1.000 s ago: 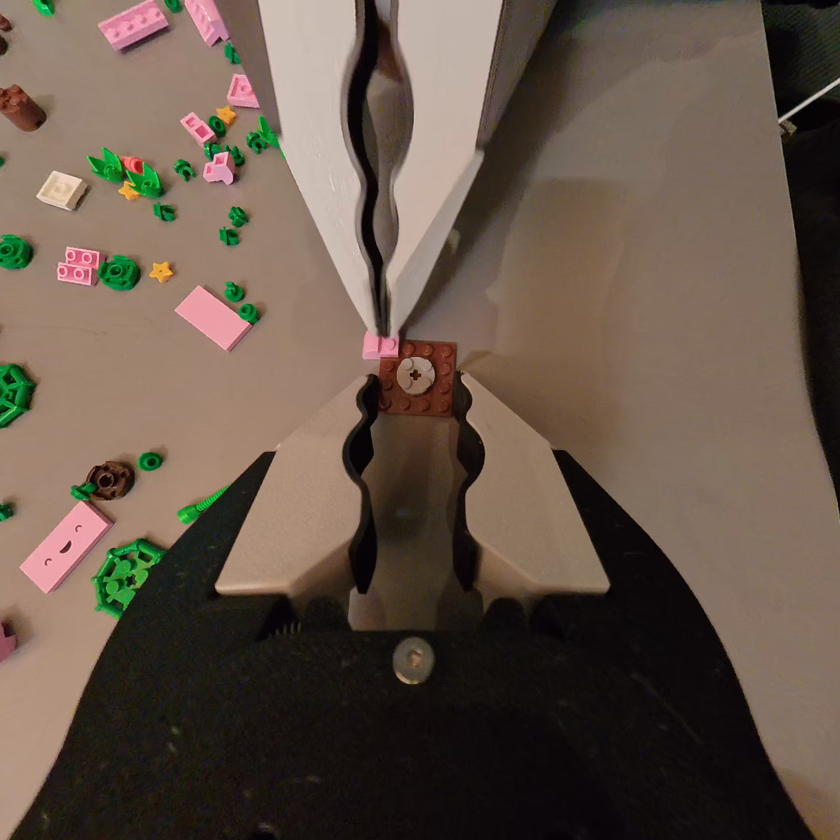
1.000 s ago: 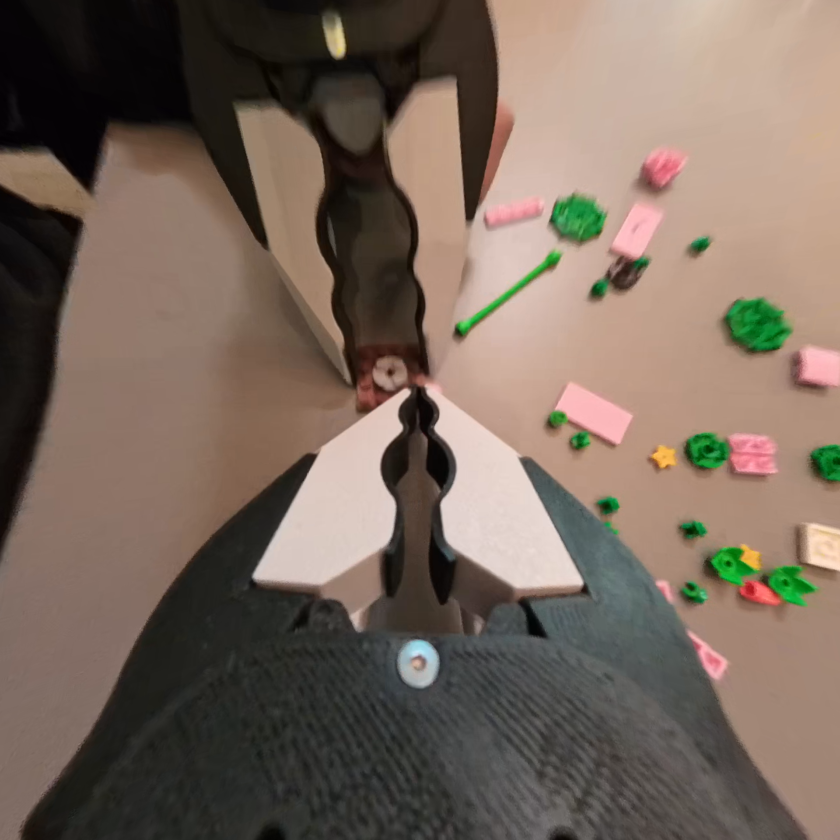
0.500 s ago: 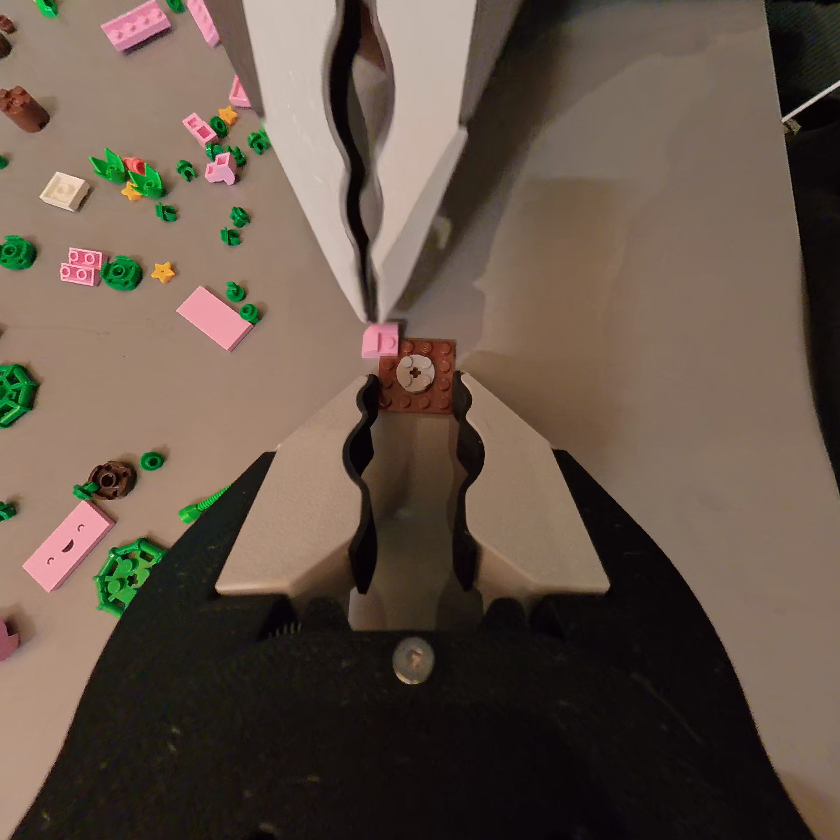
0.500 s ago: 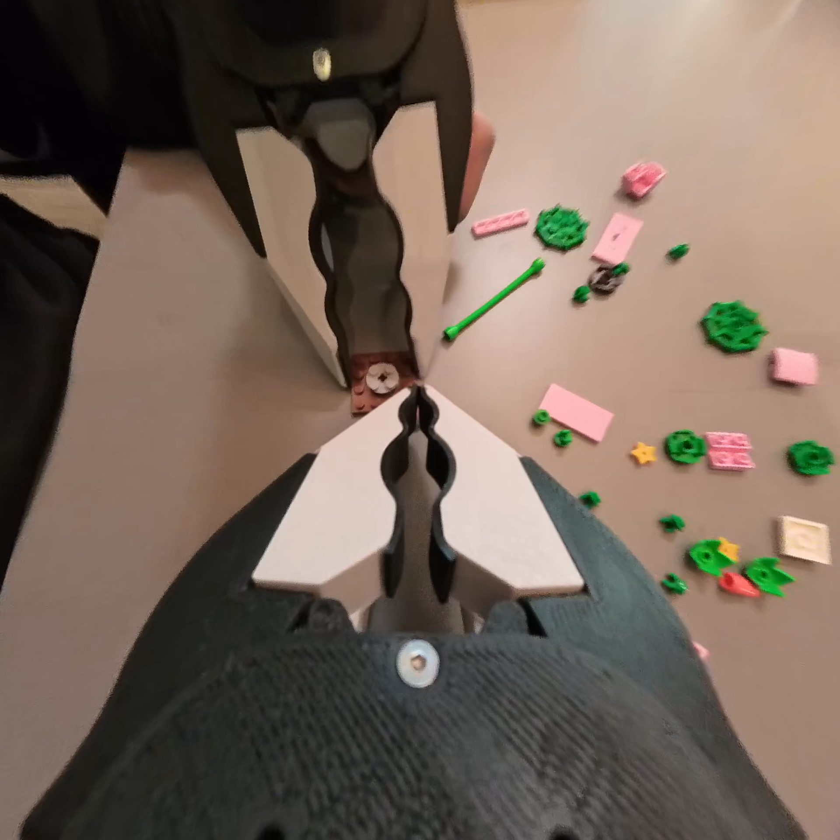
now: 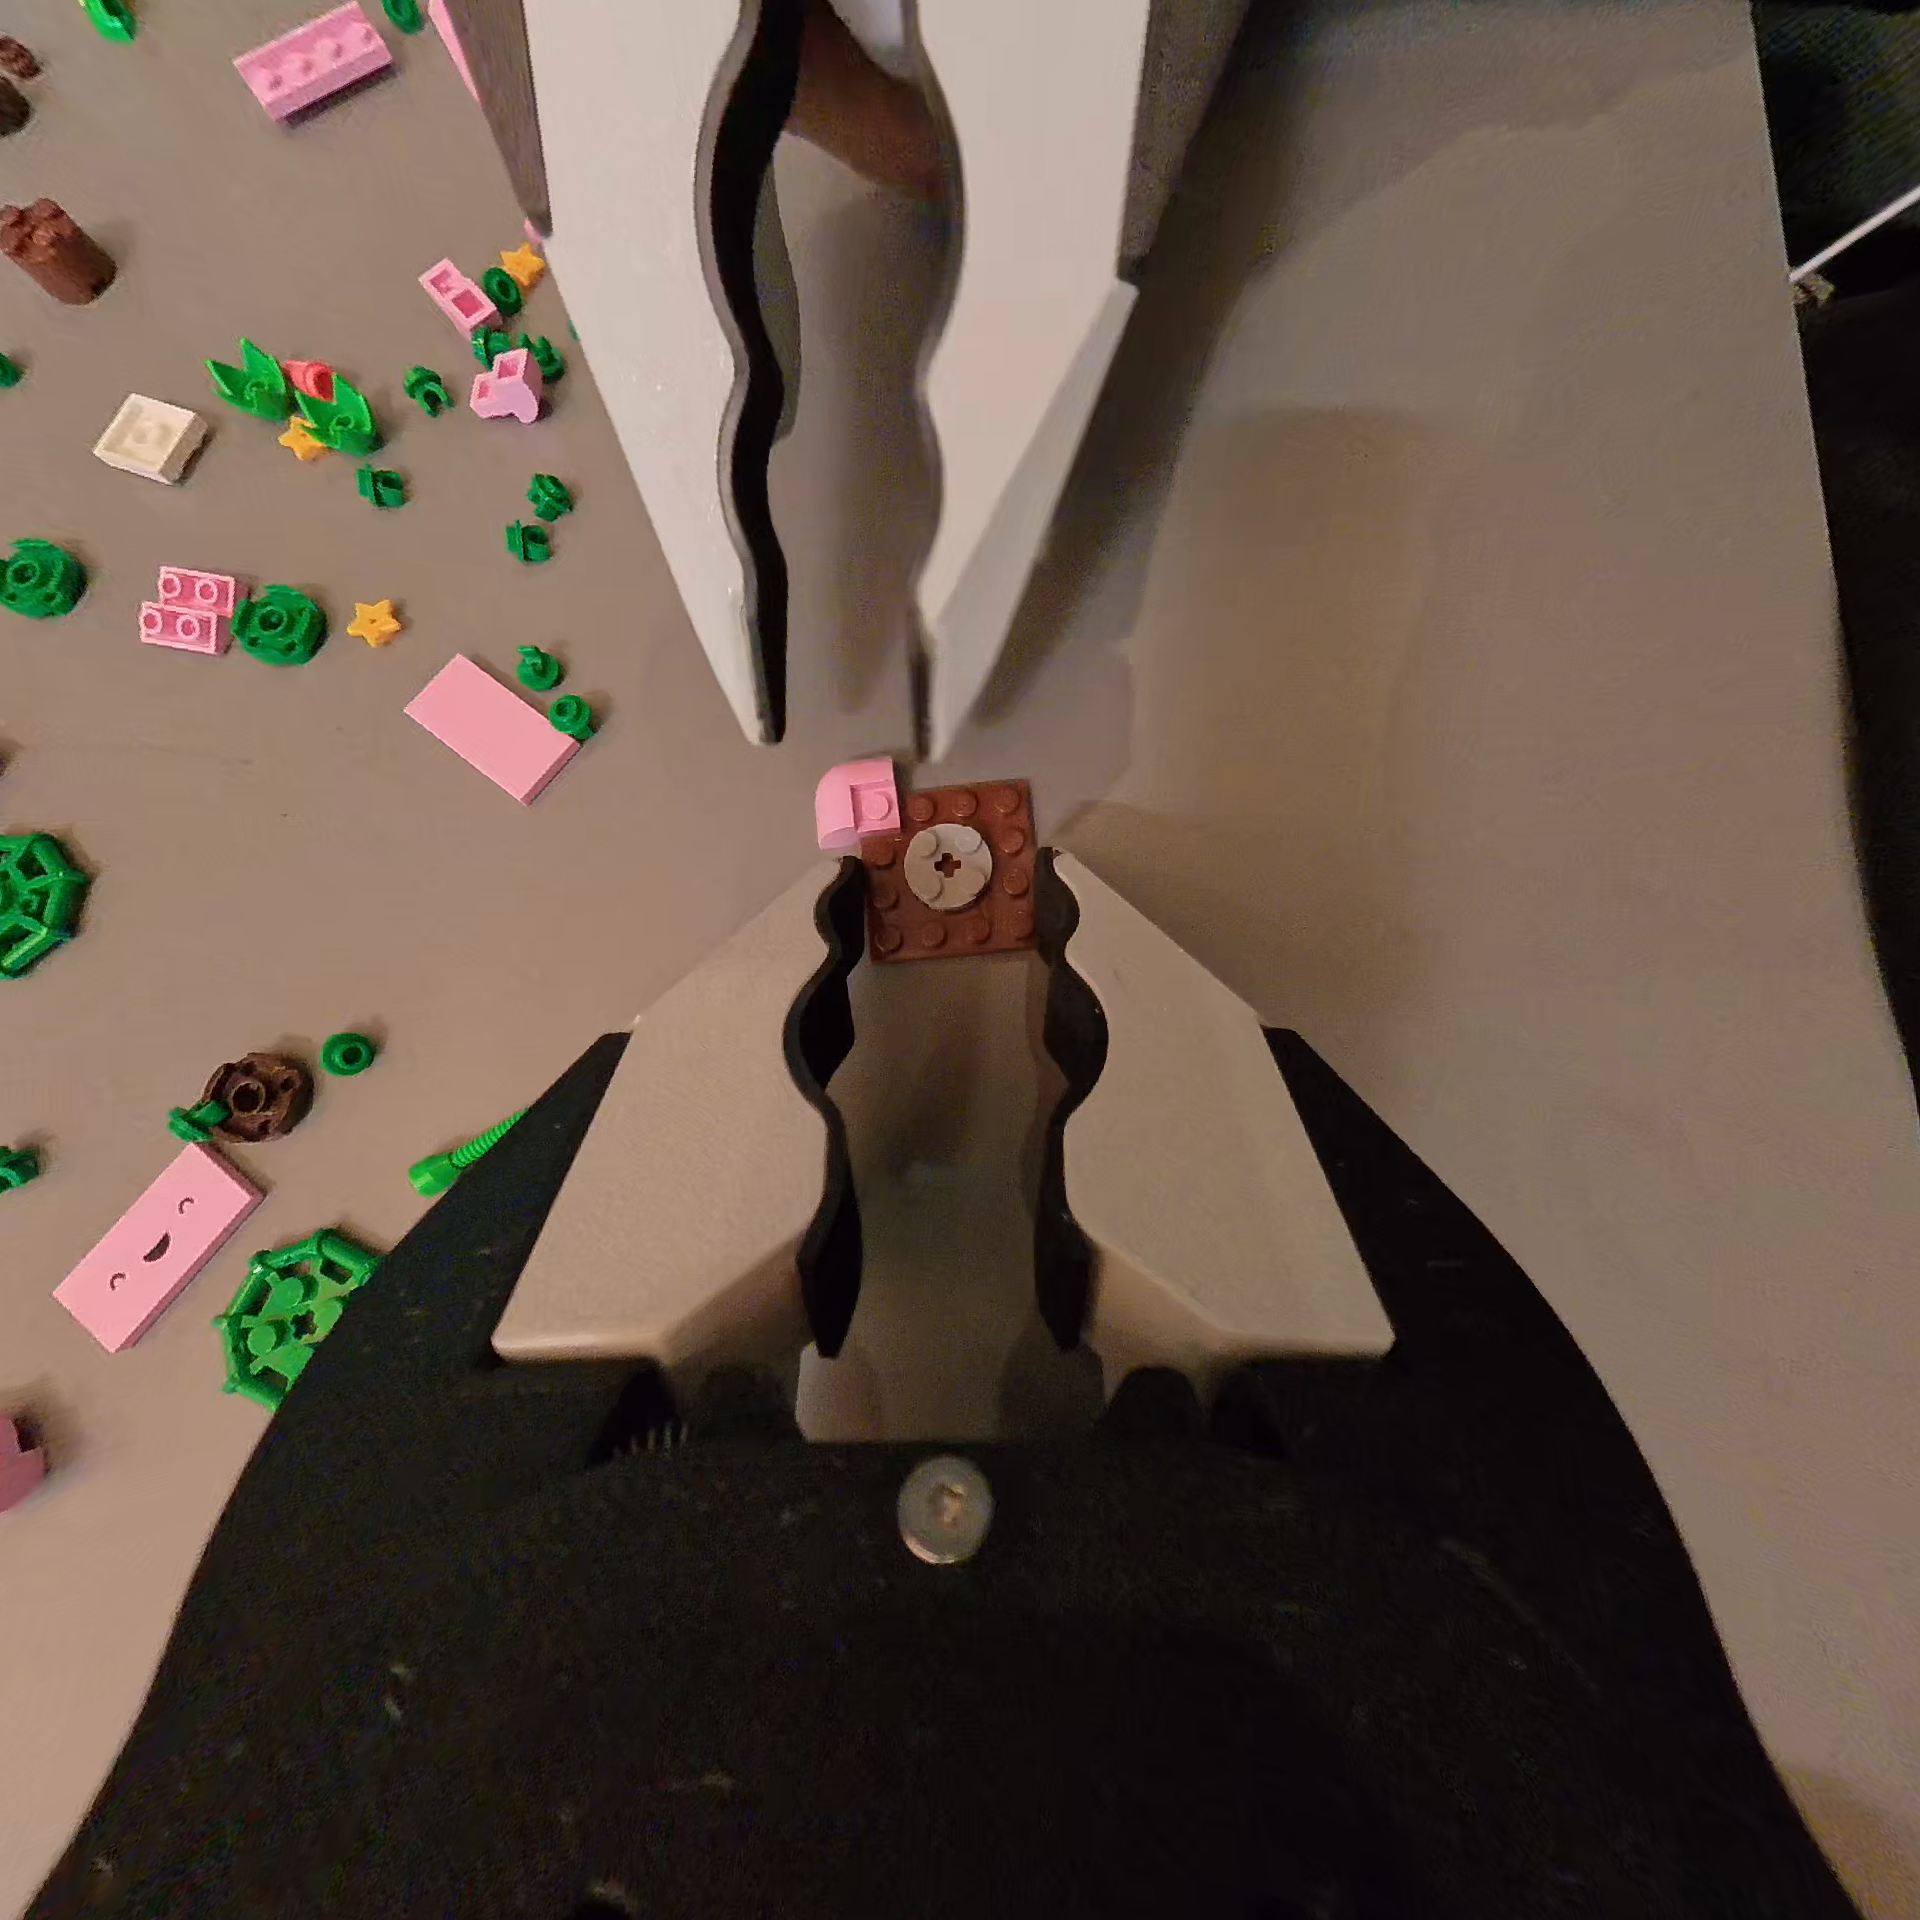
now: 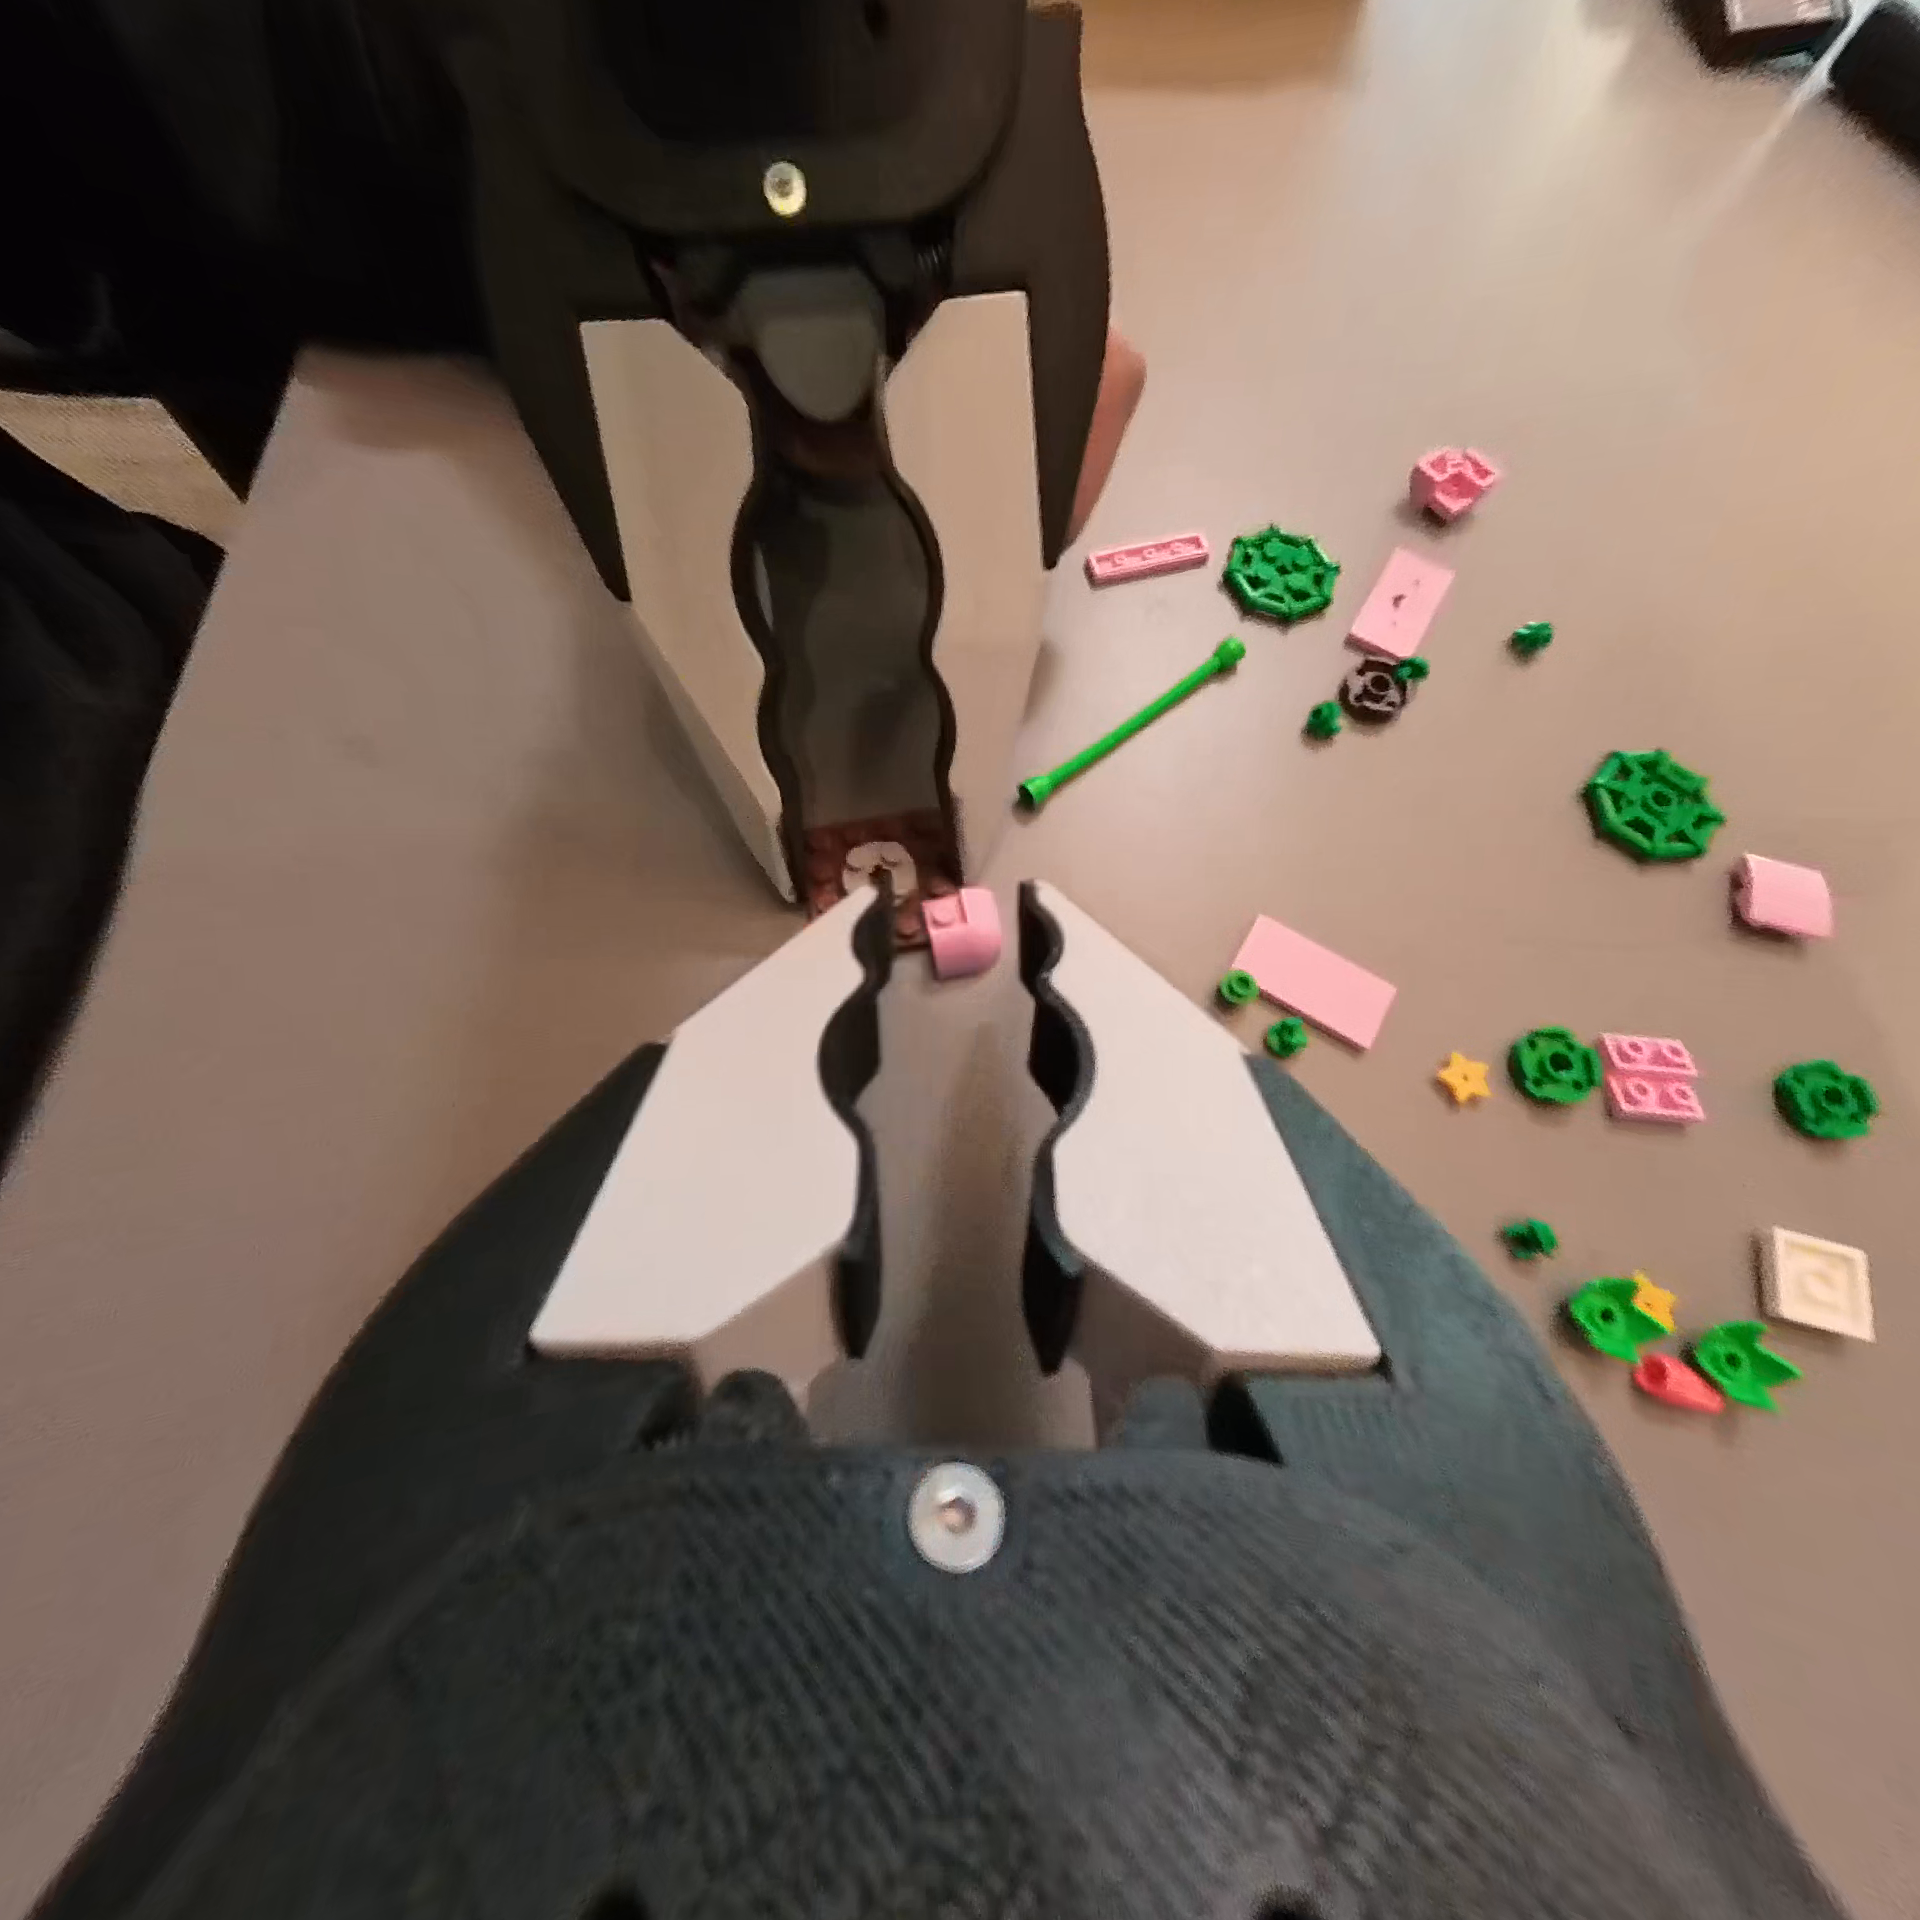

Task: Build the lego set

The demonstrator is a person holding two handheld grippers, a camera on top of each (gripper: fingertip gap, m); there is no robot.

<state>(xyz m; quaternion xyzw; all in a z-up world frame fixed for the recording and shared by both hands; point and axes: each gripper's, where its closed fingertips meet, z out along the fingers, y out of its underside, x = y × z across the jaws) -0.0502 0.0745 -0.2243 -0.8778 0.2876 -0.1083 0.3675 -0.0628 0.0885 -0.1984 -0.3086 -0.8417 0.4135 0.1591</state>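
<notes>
A brown square plate (image 5: 992, 930) with a grey round piece (image 5: 948, 868) in its middle lies on the grey table. My left gripper (image 5: 948, 873) is shut on the plate's two sides. A small pink curved brick (image 5: 857, 816) sits on the plate's far left corner. My right gripper (image 5: 844, 732) comes in from the far side, open, its tips just above and apart from the pink brick. In the right wrist view the pink brick (image 6: 961, 930) shows between the open tips of my right gripper (image 6: 948, 899), with the plate (image 6: 831, 847) and my left gripper (image 6: 878, 831) behind it.
Loose pieces lie to the left of the plate: a flat pink tile (image 5: 488, 727), a pink tile with a face (image 5: 156, 1247), green leaves and rings, a white tile (image 5: 151, 436), a brown cylinder (image 5: 52, 255) and a green bar (image 6: 1132, 722). The table edge (image 5: 1787, 416) runs on the right. Both grippers' tips are close together, under 4 cm apart. The left tips stand about 6 cm off the green bar (image 6: 1132, 722).
My right gripper was shut on the pink brick at the plate's corner. It has opened, let the brick go and drawn back a little. My left gripper has stayed put.
</notes>
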